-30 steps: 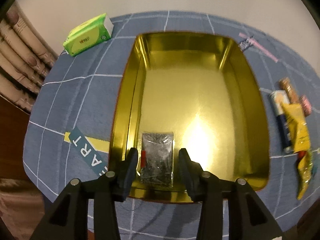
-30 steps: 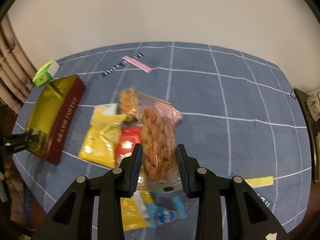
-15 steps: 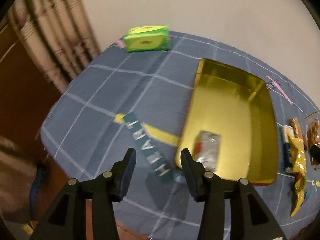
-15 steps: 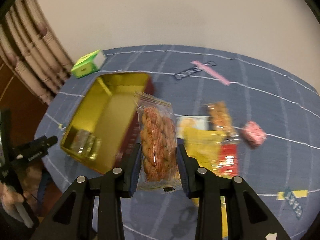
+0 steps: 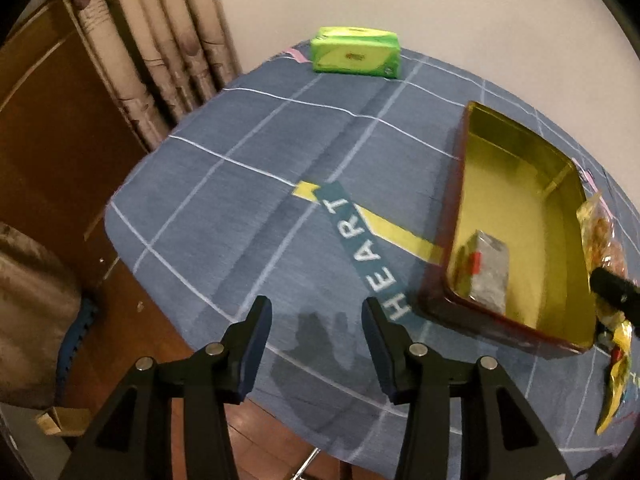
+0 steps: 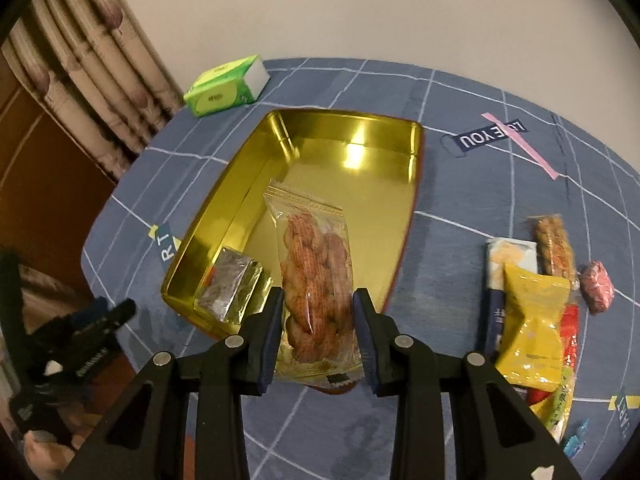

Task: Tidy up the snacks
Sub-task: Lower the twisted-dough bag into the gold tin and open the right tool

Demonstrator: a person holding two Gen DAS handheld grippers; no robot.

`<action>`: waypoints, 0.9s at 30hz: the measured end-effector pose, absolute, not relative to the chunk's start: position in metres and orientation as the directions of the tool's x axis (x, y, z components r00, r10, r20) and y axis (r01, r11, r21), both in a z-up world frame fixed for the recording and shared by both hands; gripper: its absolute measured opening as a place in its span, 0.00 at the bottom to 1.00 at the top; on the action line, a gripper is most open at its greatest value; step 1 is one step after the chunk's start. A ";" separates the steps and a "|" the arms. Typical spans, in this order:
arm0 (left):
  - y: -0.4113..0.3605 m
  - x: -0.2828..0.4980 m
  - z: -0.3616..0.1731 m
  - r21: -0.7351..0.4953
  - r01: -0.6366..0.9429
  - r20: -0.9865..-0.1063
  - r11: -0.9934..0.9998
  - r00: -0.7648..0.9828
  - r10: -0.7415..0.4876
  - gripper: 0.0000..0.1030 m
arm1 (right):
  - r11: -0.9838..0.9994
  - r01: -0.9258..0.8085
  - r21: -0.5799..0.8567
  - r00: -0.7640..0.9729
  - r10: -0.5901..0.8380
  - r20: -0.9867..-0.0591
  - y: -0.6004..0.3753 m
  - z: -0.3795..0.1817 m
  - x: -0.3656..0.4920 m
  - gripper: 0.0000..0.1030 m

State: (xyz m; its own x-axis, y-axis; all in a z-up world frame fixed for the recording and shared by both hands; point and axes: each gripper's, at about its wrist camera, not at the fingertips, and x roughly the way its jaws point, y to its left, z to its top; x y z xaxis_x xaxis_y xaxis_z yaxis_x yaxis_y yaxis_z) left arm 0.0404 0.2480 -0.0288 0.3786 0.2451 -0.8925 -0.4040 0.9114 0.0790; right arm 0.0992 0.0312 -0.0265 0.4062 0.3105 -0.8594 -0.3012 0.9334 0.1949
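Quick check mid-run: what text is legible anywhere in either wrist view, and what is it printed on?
"HEART": teal strip on the tablecloth.
"LOVE YOU": dark label on the tablecloth, upside down, a pink stripe crossing the V.
"RT": strip end beside the gold tin.
Green tissue pack logo: too blurred.
Snack packets print: too small.

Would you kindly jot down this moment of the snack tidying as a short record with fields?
container: gold tin, open, on the blue checked cloth
already inside: silver packet, near corner
right tongs: clamped on the clear bag of twisted biscuits, over the tin
left tongs: empty, jaws opening, beside the tin
waiting: yellow bag and other snacks, right of the tin
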 end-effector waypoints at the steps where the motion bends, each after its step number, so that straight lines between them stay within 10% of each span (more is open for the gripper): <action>1: 0.251 0.040 -0.028 0.077 -0.410 -0.893 0.909 0.377 0.246 0.50 | 0.933 -0.304 0.191 0.401 0.307 -0.863 0.035 -0.029 0.100 0.30; 27: 0.262 0.039 -0.030 0.049 -0.445 -0.902 0.894 0.365 0.231 0.51 | 0.937 -0.323 0.132 0.324 0.240 -0.915 0.062 -0.070 0.103 0.34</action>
